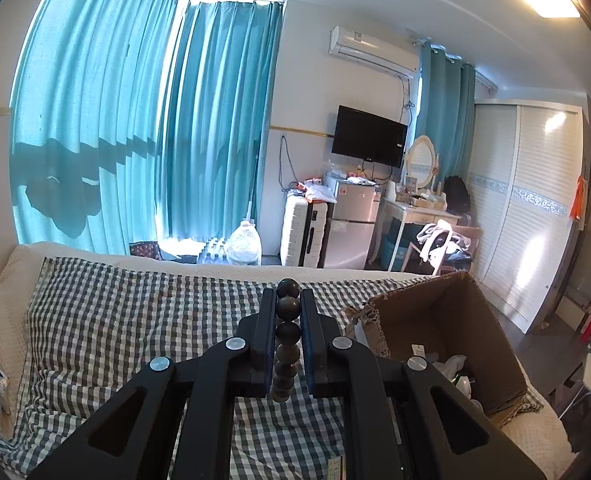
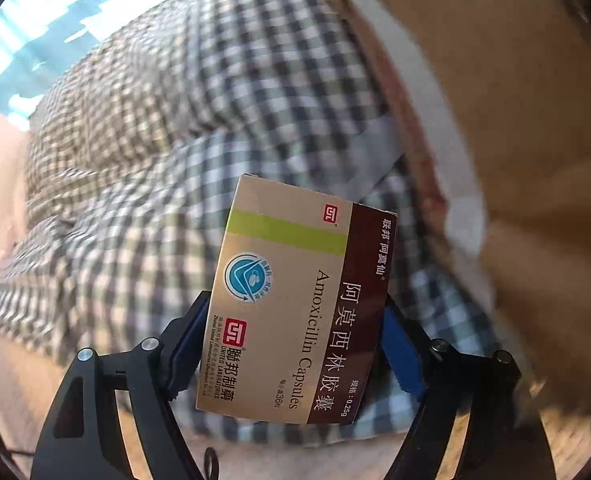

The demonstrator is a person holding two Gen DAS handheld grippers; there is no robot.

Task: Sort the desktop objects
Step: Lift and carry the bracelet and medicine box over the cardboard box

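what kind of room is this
Most likely a lived-in bedroom or studio flat: a louvred wardrobe, a dressing table with an oval mirror, and a small fridge under a wall-mounted TV.

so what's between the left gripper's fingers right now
A string of dark beads, pinched between the left gripper's nearly closed fingers, its top bead poking past the tips. That shows in the left wrist view.
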